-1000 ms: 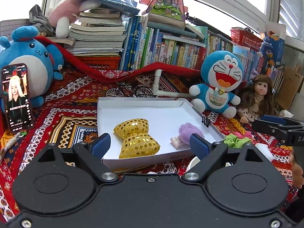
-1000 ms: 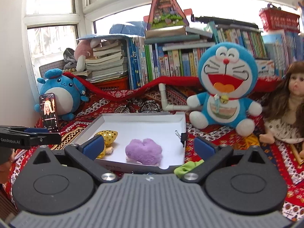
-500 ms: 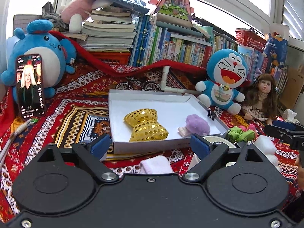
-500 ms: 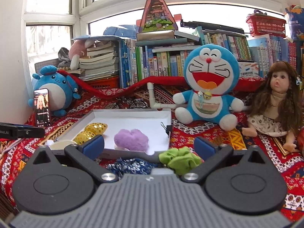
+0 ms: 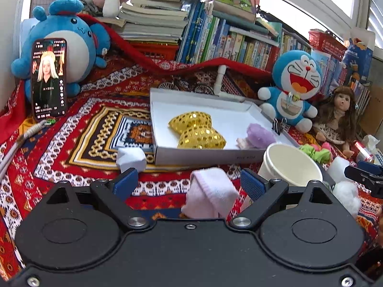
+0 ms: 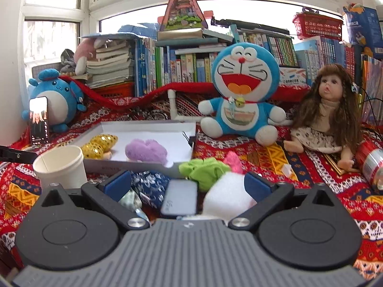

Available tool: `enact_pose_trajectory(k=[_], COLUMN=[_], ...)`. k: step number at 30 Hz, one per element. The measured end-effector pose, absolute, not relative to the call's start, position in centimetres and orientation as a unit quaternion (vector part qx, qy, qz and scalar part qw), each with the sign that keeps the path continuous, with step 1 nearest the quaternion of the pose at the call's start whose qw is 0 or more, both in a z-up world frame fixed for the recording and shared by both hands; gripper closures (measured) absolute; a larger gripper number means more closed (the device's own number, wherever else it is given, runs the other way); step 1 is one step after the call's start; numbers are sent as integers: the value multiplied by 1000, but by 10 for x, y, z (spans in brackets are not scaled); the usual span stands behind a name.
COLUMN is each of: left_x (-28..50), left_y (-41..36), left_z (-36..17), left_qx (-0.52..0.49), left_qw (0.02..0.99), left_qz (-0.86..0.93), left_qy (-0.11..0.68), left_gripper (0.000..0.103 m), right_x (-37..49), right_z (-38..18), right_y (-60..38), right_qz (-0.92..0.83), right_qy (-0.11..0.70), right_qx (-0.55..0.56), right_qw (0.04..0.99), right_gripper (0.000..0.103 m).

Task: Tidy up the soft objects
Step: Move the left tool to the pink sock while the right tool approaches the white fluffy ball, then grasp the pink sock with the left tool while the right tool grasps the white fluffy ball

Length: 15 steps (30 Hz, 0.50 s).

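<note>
1. The left gripper stands wide open with nothing gripped; a folded pale pink sock lies on the patterned red woven blanket between its blue pads, nearer the right pad, and contact with that pad cannot be told.
2. The right gripper is likewise spread wide and holds nothing. Between its fingers lie a dark blue floral cloth, a grey slab-shaped device and a white foam-like lump close against the right pad.
3. Just beyond the right gripper sit a lime green fabric scrunchie and a pink fabric piece, touching each other near the white tray's front right corner.
4. A white paper cup lies tilted with its mouth towards the left camera, just before the tray's front edge. A small white folded cloth rests left of that edge.
5. The shallow white cardboard tray lies mid-blanket. Inside, two gold sequinned cushions touch at the front centre, and a fluffy purple heart-shaped pillow sits towards the front right corner.
6. Behind the tray's right side sit a blue-and-white cat plush and a brown-haired doll.
7. At the blanket's far left, a lit smartphone leans on a round blue plush.
</note>
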<state>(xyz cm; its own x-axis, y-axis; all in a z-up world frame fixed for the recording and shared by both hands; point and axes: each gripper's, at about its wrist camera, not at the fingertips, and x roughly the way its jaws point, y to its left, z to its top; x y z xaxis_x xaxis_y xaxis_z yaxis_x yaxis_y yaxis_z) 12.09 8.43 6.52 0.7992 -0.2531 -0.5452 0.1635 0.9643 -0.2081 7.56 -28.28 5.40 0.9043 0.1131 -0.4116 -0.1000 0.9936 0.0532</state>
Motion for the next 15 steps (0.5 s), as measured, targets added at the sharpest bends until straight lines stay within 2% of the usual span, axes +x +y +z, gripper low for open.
enact_pose_trajectory(k=[8,15], left_x=[117,122], left_y=[75,68], left_z=[51,42], left_qx=[-71,-71], left_qw=[938,935], left_qz=[-121,-121], left_qy=[316,326], left_gripper=[11,15], right_x=[70,64], right_z=[40,32], right_y=[-282,-279], right_qz=[41,32], right_qy=[224,232], right_qx=[8,1], right_qw=[974,972], right_gripper=[0,0])
